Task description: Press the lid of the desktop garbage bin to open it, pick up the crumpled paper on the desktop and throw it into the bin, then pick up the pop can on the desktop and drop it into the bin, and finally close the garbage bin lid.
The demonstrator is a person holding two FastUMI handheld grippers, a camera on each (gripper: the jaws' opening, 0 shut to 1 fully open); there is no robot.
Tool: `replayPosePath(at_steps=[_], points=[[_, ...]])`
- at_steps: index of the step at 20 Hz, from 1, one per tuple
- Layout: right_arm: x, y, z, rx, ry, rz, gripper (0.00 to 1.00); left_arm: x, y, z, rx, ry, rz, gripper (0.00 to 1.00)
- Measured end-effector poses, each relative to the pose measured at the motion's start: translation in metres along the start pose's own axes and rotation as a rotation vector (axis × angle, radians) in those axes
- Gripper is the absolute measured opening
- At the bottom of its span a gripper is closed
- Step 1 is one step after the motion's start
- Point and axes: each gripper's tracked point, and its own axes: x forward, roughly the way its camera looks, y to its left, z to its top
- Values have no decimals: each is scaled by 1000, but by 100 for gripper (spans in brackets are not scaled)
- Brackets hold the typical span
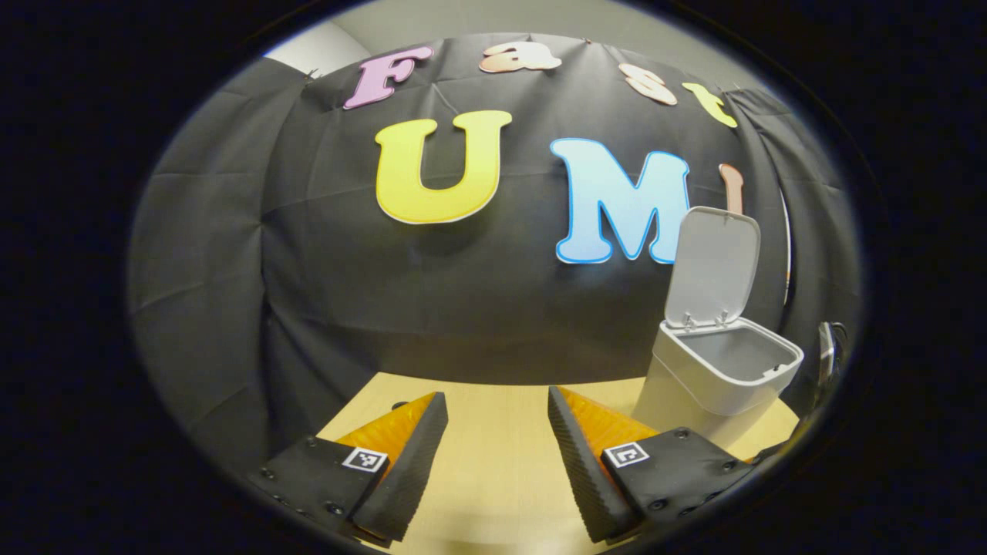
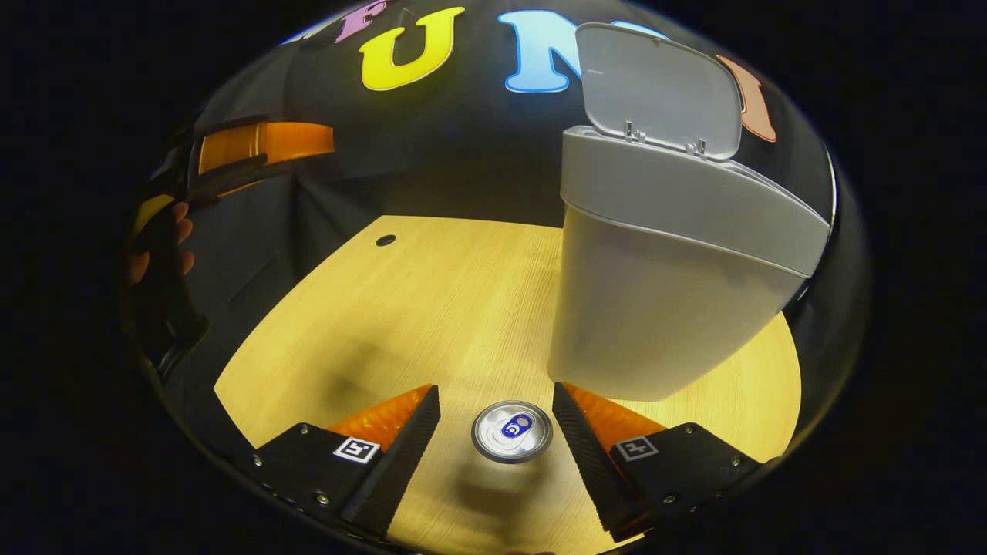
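Right gripper low in right gripper view, jaws spread wide, pop can upright between fingers, neither touching it. Can stands on wooden desktop, just in front of garbage bin at frame right; lid raised. Left gripper at frame bottom of left gripper view, jaws apart, empty, above desktop. Bin at lower right, lid up.
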Motion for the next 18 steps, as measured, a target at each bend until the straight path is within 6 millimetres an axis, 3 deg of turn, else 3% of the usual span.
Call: replayPosePath(at_steps=[6,7,14,18], points=[[8,2,-13,9,46,-7,95,2,9,-3,2,4,13,87],[9,2,-13,8,46,-13,92,2,9,-3,2,6,14,87],[15,-13,-11,2,45,-57,95,8,9,-9,-5,21,11,85],[17,-12,-15,5,62,-49,95,11,8,-12,-9,26,9,89]])
